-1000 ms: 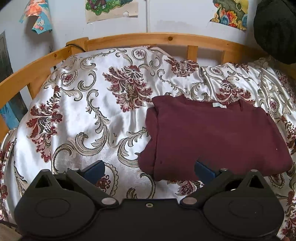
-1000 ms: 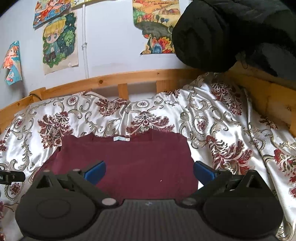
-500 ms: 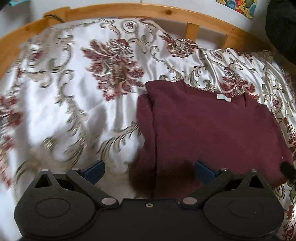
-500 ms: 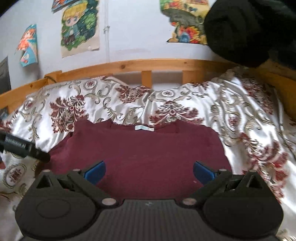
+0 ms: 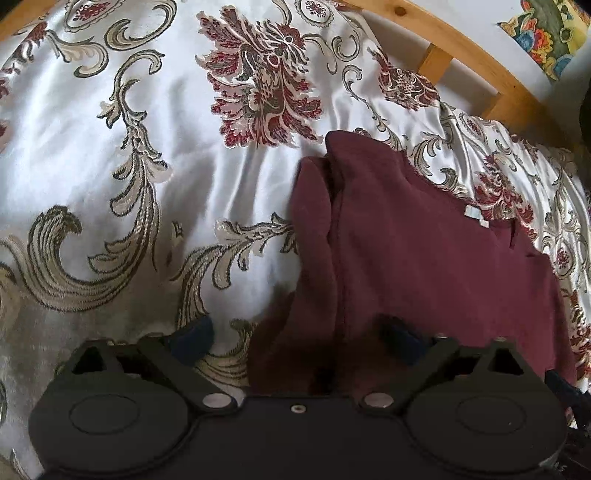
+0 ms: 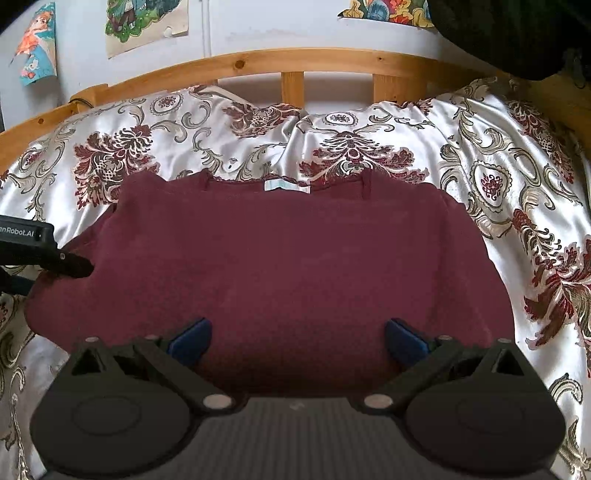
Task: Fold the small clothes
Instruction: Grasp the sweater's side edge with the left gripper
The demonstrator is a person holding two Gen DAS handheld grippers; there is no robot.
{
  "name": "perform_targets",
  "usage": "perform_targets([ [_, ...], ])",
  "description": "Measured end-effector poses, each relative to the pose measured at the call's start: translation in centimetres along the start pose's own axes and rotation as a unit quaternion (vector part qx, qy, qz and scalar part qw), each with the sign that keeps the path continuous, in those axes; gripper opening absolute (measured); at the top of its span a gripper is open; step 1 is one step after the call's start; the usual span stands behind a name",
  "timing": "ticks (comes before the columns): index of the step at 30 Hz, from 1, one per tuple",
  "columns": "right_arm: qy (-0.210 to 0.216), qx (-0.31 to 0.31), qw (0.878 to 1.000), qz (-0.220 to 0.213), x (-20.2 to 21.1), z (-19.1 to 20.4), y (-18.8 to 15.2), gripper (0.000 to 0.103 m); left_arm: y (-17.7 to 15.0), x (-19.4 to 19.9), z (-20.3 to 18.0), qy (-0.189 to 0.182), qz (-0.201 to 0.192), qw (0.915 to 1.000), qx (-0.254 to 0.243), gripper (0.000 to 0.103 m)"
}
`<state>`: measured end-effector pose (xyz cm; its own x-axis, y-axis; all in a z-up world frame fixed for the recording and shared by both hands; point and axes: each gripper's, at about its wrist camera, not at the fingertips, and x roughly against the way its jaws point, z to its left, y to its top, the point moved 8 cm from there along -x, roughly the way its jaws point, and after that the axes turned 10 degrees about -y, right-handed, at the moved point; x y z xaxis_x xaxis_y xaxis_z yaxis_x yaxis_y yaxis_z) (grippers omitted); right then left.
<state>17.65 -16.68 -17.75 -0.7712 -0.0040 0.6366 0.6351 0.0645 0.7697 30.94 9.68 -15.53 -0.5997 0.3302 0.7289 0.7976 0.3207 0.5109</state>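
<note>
A maroon shirt (image 6: 288,266) lies flat on the patterned satin bedspread (image 6: 498,177), collar and white label toward the headboard, sleeves folded in. In the left wrist view the shirt (image 5: 424,258) fills the right half. My left gripper (image 5: 297,338) is open, low over the shirt's near left corner, straddling its left edge. My right gripper (image 6: 297,336) is open, low over the shirt's near hem at the middle. The left gripper's body (image 6: 40,251) shows at the shirt's left edge in the right wrist view.
A wooden bed rail (image 6: 295,62) runs along the far side, with posters on the wall (image 6: 147,26) behind. A dark bundle (image 6: 517,33) hangs at the upper right. Bare bedspread (image 5: 110,166) lies left of the shirt.
Both grippers have moved down and forward toward the shirt's near edge. The left one now sits over the near left corner. Both stay open.
</note>
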Motion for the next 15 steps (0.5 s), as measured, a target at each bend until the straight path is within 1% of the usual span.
perform_targets([
  [1,0.0,0.0,1.0,0.001,0.0,0.0,0.0,0.103,-0.1,0.1,-0.2,-0.007,0.0,1.0,0.001,0.081],
  [2,0.0,-0.001,1.0,0.002,0.1,0.0,0.0,0.103,-0.1,0.2,-0.6,-0.017,0.0,0.9998,0.003,0.067],
  [3,0.0,-0.002,1.0,0.003,0.1,0.0,0.0,0.103,-0.1,0.3,-0.9,-0.027,0.001,0.9996,0.003,0.061],
  [4,0.0,-0.002,1.0,0.004,0.2,-0.1,0.0,0.103,-0.1,0.5,-1.2,-0.03,0.001,0.9995,0.002,0.051],
  [5,-0.001,-0.001,1.0,0.005,0.2,-0.1,0.0,0.103,-0.1,0.6,-1.4,-0.029,-0.001,0.9996,0.0,0.041],
  [6,-0.002,-0.002,1.0,0.005,0.3,-0.1,0.0,0.103,-0.1,0.8,-1.6,-0.029,-0.003,0.9996,-0.002,0.037],
  [7,-0.002,-0.002,1.0,0.007,0.4,-0.1,0.0,0.103,0.1,0.8,-1.8,-0.026,-0.006,0.9996,-0.005,0.027],
  [8,-0.003,-0.003,1.0,0.009,0.5,-0.2,0.0,0.103,0.4,0.9,-2.0,-0.019,-0.009,0.9997,-0.012,0.02],
  [10,-0.004,-0.006,1.0,0.011,0.7,-0.3,0.2,0.103,1.3,1.5,-3.0,-0.015,-0.024,0.9992,-0.029,0.016],
  [12,-0.007,-0.008,1.0,0.016,0.9,-0.5,0.4,0.103,2.4,2.3,-5.4,-0.015,-0.042,0.9963,-0.074,0.015],
  [15,-0.025,-0.009,0.999,0.024,1.9,-1.5,1.2,0.103,3.8,3.7,-10.3,-0.041,-0.069,0.9876,-0.135,0.014],
])
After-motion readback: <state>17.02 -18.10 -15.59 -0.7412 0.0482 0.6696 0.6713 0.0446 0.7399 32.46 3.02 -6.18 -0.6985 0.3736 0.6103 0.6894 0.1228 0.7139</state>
